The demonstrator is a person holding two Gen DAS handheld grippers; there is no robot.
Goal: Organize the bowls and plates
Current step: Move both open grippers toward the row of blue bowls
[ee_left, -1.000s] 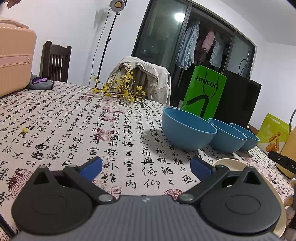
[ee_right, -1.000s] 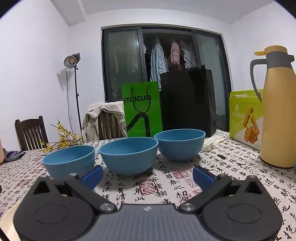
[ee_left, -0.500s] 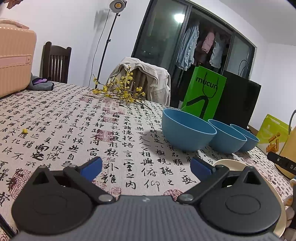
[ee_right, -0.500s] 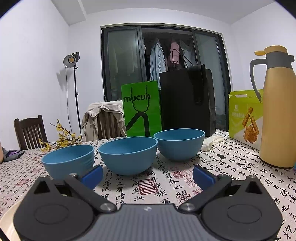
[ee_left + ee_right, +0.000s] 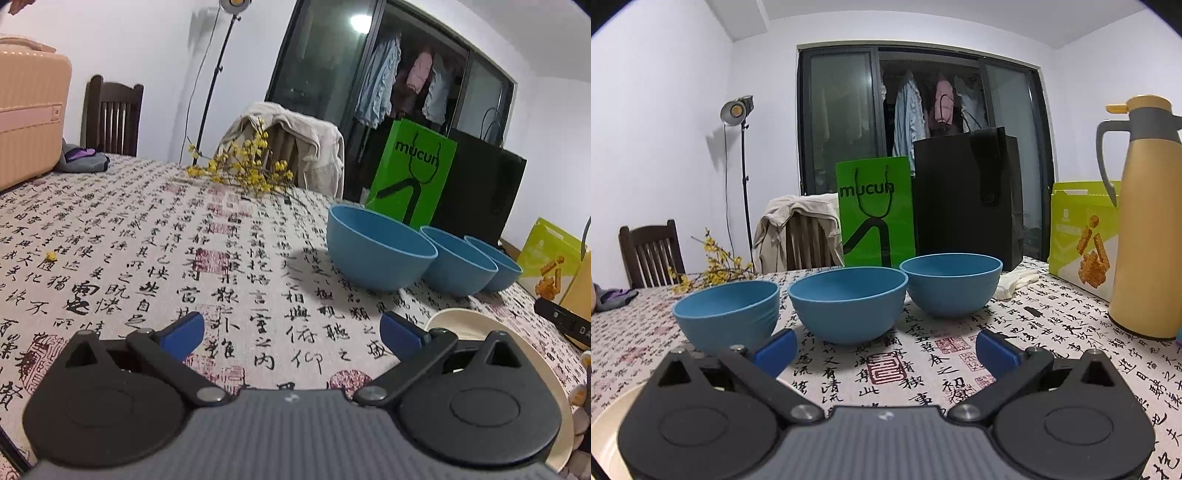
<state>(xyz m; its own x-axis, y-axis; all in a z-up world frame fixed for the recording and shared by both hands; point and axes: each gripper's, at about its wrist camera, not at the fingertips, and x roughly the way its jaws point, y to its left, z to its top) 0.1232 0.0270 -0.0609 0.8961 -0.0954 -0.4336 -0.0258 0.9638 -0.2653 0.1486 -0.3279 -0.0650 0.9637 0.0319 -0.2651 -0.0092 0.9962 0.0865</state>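
Both grippers hover low over the table with nothing between their blue-tipped fingers: the left gripper [image 5: 291,334] has its jaws spread wide above the printed tablecloth [image 5: 155,254], and the right gripper [image 5: 886,349] is just as wide open. Three blue bowls stand upright in a row ahead of the right one: the left bowl [image 5: 726,314], the middle bowl [image 5: 847,302] and the right bowl [image 5: 951,284]. A cream plate [image 5: 465,323] lies partly under the left gripper's right side. A tan jug [image 5: 1150,221] stands at the right.
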